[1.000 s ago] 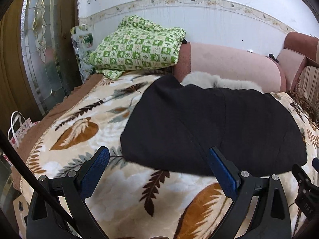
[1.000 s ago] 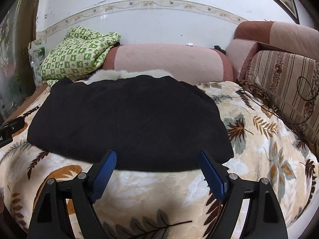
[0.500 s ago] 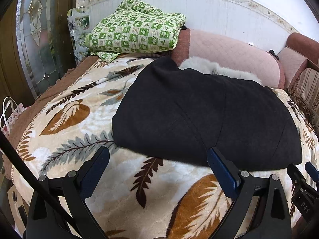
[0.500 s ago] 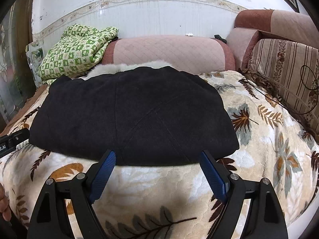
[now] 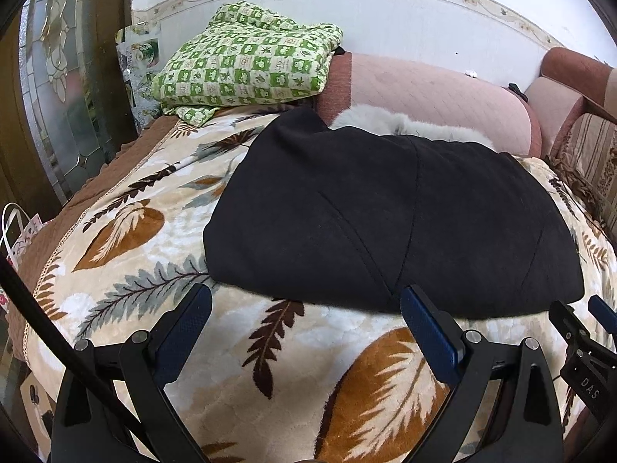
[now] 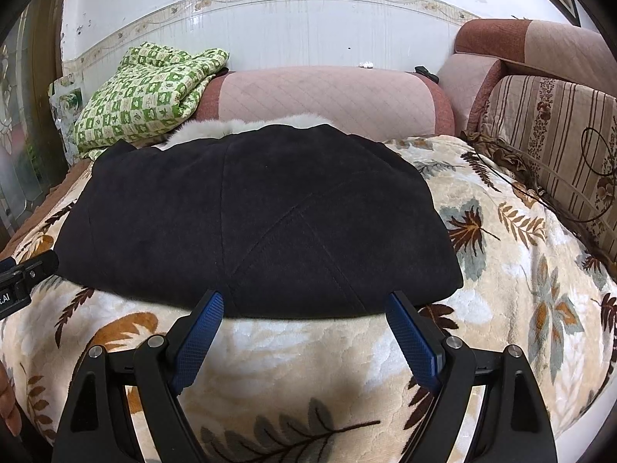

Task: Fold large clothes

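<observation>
A large black coat (image 5: pixel 385 216) lies folded flat on the leaf-patterned blanket (image 5: pixel 127 254), with a grey-white fur collar (image 5: pixel 405 127) at its far edge. It also shows in the right wrist view (image 6: pixel 254 216). My left gripper (image 5: pixel 306 303) is open and empty, just short of the coat's near edge. My right gripper (image 6: pixel 304 308) is open and empty, its fingertips at the coat's near edge. The right gripper's tip shows at the right edge of the left wrist view (image 5: pixel 578 335).
A folded green checked quilt (image 5: pixel 246 65) lies at the back left on the pink sofa back (image 5: pixel 424 96). A striped cushion (image 6: pixel 555 139) stands at the right. A glass door (image 5: pixel 58 77) and a paper bag (image 5: pixel 19 231) are at the left.
Both grippers have moved forward and lower toward the coat's near edge. The coat has not moved. Both grippers stay open.
</observation>
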`<state>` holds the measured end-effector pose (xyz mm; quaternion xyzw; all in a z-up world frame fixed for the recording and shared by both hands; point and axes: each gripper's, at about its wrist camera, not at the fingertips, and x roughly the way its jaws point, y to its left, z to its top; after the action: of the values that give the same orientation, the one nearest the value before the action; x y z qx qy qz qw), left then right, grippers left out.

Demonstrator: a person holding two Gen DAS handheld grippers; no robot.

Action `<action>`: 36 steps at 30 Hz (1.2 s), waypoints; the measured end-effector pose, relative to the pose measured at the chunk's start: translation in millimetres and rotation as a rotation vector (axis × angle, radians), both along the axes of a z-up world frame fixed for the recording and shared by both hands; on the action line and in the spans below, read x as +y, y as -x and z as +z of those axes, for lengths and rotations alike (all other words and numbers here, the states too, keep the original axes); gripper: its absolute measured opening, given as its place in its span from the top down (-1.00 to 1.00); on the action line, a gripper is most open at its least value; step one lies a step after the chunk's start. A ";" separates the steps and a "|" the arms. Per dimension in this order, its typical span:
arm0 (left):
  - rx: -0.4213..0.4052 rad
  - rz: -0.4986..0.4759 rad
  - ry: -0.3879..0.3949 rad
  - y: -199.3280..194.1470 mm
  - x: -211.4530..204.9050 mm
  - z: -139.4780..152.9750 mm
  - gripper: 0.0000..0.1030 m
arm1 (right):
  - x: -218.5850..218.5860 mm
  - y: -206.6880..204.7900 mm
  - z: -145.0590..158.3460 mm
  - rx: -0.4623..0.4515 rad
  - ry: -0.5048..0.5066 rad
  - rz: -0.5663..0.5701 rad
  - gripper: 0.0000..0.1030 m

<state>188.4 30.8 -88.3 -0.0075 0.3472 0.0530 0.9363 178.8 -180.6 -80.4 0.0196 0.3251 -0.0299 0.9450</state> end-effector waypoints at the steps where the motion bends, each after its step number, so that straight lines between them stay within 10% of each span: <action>1: 0.003 -0.002 0.000 -0.2 -0.1 -0.4 -0.90 | 0.4 0.2 0.1 -0.001 0.001 0.002 -0.73; 36: 0.053 -0.050 0.007 -1.7 -7.4 -9.8 -0.90 | -1.1 1.0 1.2 -0.010 0.026 -0.003 -0.74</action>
<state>190.2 23.5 -98.1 -0.0005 0.3721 0.0286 0.9278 177.8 -181.7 -79.2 0.0078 0.3201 -0.0356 0.9467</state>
